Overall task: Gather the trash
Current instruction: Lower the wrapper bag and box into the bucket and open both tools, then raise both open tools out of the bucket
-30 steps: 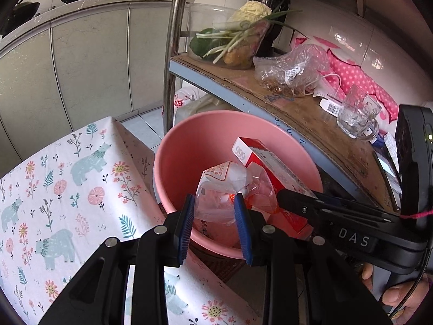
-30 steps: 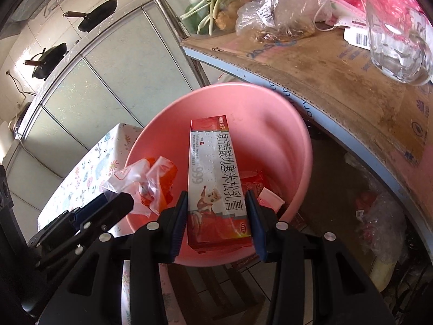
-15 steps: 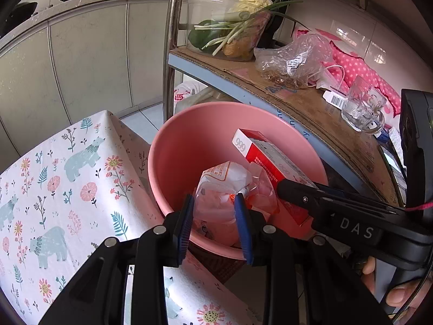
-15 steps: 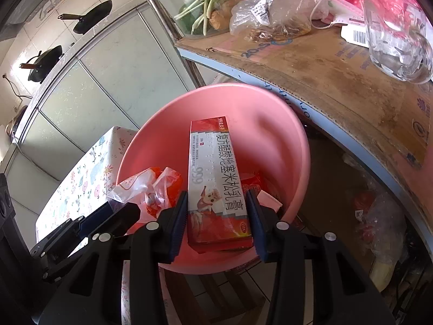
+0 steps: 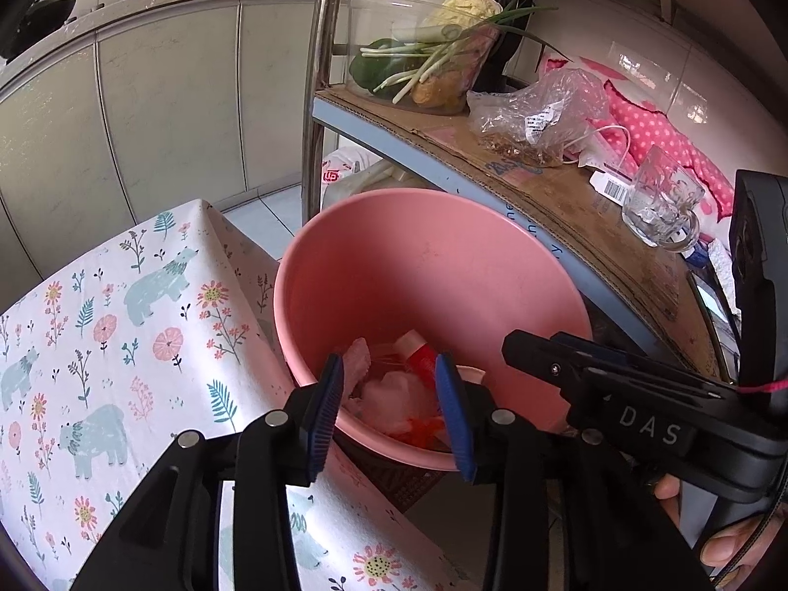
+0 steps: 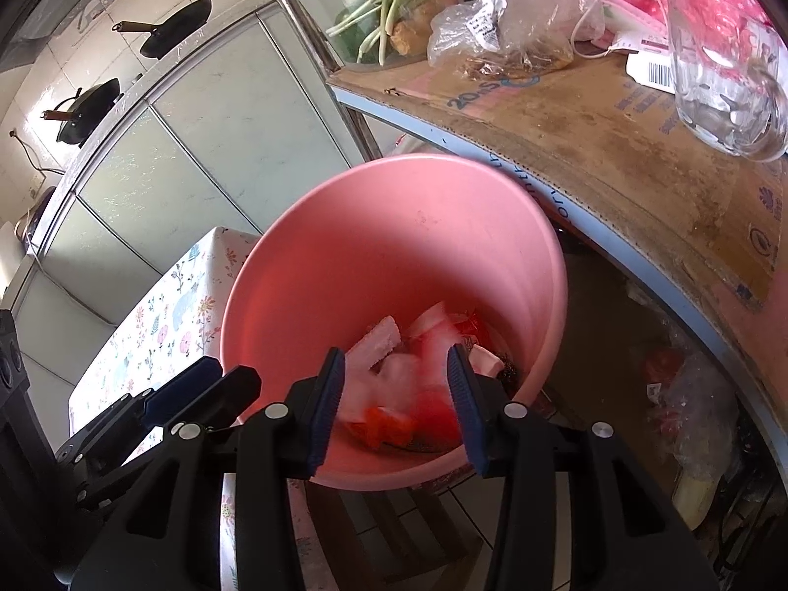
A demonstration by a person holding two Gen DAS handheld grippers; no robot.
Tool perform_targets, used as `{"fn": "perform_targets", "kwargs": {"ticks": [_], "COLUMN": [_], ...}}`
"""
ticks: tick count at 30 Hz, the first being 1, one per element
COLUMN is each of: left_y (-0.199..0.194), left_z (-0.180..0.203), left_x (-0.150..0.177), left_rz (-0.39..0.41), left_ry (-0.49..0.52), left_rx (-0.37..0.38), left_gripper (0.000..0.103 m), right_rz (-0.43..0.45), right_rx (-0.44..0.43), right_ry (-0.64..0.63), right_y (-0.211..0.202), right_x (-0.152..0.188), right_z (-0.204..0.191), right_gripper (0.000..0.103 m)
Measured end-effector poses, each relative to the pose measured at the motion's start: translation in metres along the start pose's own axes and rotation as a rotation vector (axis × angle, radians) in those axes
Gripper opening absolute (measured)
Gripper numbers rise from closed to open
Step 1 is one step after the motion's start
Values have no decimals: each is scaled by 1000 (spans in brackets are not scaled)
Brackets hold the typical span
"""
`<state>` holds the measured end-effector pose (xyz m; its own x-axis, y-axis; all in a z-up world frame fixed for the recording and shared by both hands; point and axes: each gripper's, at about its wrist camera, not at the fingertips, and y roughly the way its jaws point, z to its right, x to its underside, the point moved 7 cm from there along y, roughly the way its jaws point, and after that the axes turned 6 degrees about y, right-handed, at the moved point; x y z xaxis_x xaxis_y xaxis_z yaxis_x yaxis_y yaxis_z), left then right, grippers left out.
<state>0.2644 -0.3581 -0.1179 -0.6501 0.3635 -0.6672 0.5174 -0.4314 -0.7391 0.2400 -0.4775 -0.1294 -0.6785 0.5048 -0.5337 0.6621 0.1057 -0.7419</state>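
A pink bin (image 5: 428,256) stands below both grippers, between the table and the shelf. My left gripper (image 5: 389,394) hangs over the bin's near rim; its jaws are opening and nothing is between the blue pads. The crumpled clear plastic bag (image 5: 394,394) lies loose at the bottom, among red and white scraps. My right gripper (image 6: 394,389) also stands open over the bin (image 6: 394,246), with nothing in it. The red and white carton (image 6: 433,340) is a blur inside the bin below the right gripper's pads.
A table under a floral bear cloth (image 5: 123,320) adjoins the bin on the left. A cardboard-lined shelf (image 5: 566,197) overhangs it on the right, carrying a glass mug (image 5: 660,207), a plastic bag (image 5: 537,118) and a tub of vegetables (image 5: 418,59). A metal post (image 5: 320,74) rises behind.
Both grippers have let go. The left jaws widened and the plastic bag dropped into the bin. The carton left the right pads and fell in too. Neither hand moved.
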Motion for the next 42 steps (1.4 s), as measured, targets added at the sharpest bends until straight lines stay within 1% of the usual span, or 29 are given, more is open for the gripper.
{"fn": "perform_targets", "kwargs": {"ticks": [2, 9, 11, 20, 29, 42], "left_y": [-3, -12, -15, -25, -34, -55], "left_z": [0, 0, 0, 1, -3, -16], "left_x": [0, -2, -2, -5, -5, -6], "left_rz": [3, 17, 23, 42, 57, 85], "left_ry": [-2, -7, -7, -11, -19, -53], "left_rx": [-3, -12, -14, -21, -17, -24], "left_gripper": [42, 45, 48, 53, 56, 56], "right_rz": [7, 18, 22, 30, 47, 77], "right_rx": [1, -5, -7, -15, -9, 4], "right_ry": [-1, -4, -5, -13, -36, -73], "right_y": [-2, -11, -14, -24, -32, -46], "right_x": [0, 2, 2, 4, 3, 3], "right_z": [0, -2, -2, -2, -7, -10], "right_gripper": [44, 44, 44, 44, 44, 44]}}
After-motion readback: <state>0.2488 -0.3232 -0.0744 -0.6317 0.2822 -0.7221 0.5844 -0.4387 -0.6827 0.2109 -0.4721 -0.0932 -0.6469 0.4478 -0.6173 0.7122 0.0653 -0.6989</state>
